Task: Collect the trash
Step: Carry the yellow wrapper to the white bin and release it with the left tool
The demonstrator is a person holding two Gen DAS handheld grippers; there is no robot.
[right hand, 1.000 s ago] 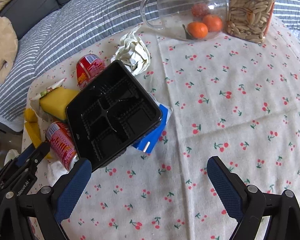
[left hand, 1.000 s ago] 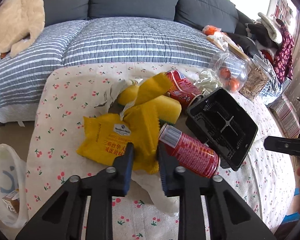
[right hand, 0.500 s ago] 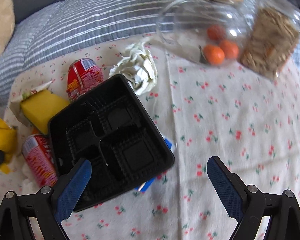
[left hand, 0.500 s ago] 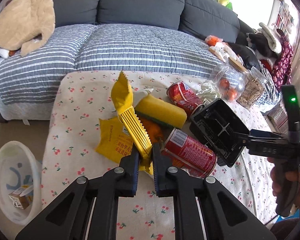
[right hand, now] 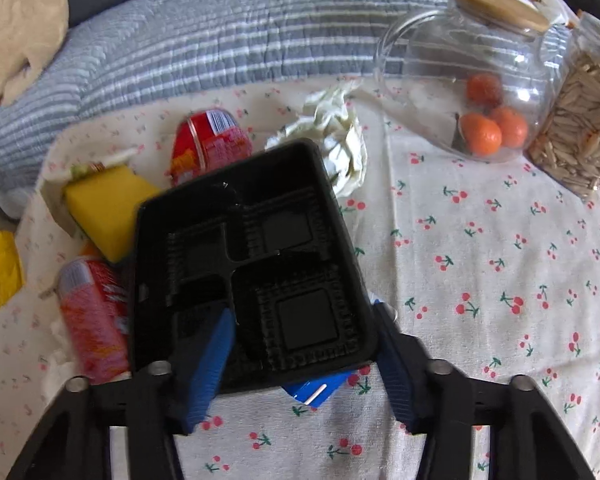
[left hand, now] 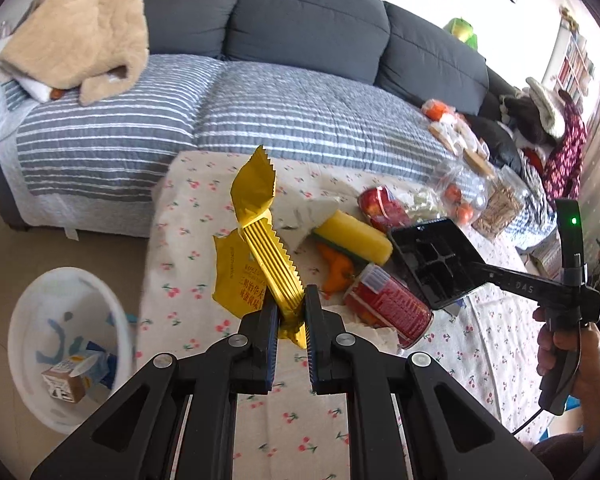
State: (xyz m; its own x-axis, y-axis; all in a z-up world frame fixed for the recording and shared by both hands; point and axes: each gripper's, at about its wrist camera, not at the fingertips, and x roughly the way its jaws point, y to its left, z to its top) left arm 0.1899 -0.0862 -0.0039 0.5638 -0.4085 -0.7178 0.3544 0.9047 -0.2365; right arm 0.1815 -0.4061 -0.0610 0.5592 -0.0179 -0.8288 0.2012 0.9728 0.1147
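Observation:
My left gripper (left hand: pixel 291 312) is shut on a yellow snack wrapper (left hand: pixel 260 216) and holds it up above the table. Two red cans (left hand: pixel 388 312) (left hand: pixel 382 208), a yellow sponge (left hand: pixel 352 236) and a black plastic tray (left hand: pixel 436 260) lie on the cherry-print tablecloth (left hand: pixel 188 248). My right gripper (right hand: pixel 304 344) is partly closed, with one finger inside the black tray (right hand: pixel 252 256) and the other outside its near corner. A crumpled paper wad (right hand: pixel 328 136) lies behind the tray, and a blue packet (right hand: pixel 316 390) sticks out from under it.
A white bin (left hand: pixel 68 344) with a carton inside stands on the floor left of the table. A glass jar of oranges (right hand: pixel 484 92) and a jar of seeds (right hand: pixel 580 128) stand at the table's far right. A sofa with a striped cover (left hand: pixel 260 112) lies behind.
My left gripper has lifted the yellow wrapper off the table. My right gripper has moved forward to the black tray and narrowed around its near corner.

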